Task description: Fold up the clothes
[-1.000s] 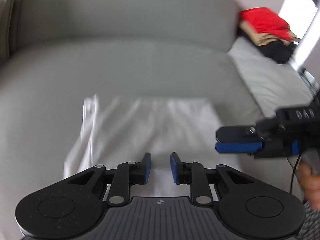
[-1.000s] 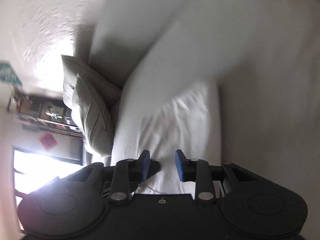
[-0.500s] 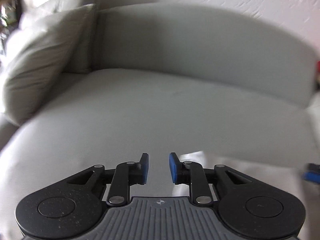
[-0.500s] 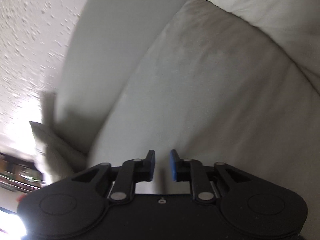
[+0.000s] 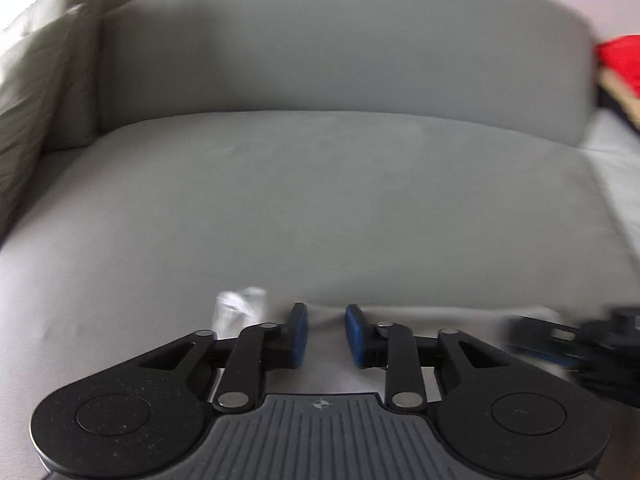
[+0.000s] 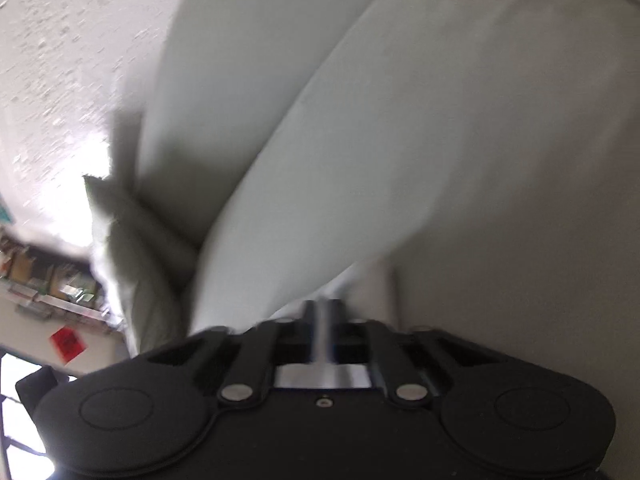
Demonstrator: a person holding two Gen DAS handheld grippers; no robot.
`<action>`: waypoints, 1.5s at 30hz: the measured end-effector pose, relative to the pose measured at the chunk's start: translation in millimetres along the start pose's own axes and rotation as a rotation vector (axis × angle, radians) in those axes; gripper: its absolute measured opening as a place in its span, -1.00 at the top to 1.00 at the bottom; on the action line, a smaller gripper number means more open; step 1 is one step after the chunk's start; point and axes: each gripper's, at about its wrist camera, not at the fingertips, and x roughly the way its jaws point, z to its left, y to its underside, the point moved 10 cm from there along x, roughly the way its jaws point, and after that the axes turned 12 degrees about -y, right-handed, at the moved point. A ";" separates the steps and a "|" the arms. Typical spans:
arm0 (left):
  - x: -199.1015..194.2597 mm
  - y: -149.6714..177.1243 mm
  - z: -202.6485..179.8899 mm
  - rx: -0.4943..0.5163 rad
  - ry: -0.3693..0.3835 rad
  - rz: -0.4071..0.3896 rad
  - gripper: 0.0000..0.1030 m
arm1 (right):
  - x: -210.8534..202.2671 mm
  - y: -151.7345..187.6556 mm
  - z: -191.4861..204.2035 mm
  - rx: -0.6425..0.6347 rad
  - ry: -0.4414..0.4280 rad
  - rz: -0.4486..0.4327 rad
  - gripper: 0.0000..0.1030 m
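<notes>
Below the left hand-held gripper, at 6 o'clock in its view, one white crumpled cloth garment lies flat on the grey upholstered sofa seat; its far edge sits just past the blue fingertip pads, which stand moderately apart and hold nothing. At 4 o'clock the right hand-held gripper shows as a dark blur over the same garment. Seen from the right wrist, its fingers are drawn nearly together with pale cloth between them, too blurred to tell whether they grip it. One grey-green pillow leans at 9 o'clock; one red cloth pile sits at 2 o'clock. Behind the sofa rises a textured white wall.
</notes>
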 end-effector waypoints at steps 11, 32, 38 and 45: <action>-70.5 14.7 92.3 -0.205 0.035 -0.008 0.58 | -58.1 5.2 18.8 0.099 0.014 -0.097 0.60; -134.8 114.1 169.1 -0.212 -0.053 0.105 0.70 | -131.4 84.8 19.7 0.096 0.102 -0.011 0.67; -184.9 110.9 117.1 -0.143 0.160 -0.023 0.66 | -153.1 111.9 57.2 -0.092 -0.019 0.056 0.48; -190.7 122.8 52.6 0.043 0.291 -0.022 0.66 | -125.0 157.9 96.5 -0.223 -0.136 0.224 0.52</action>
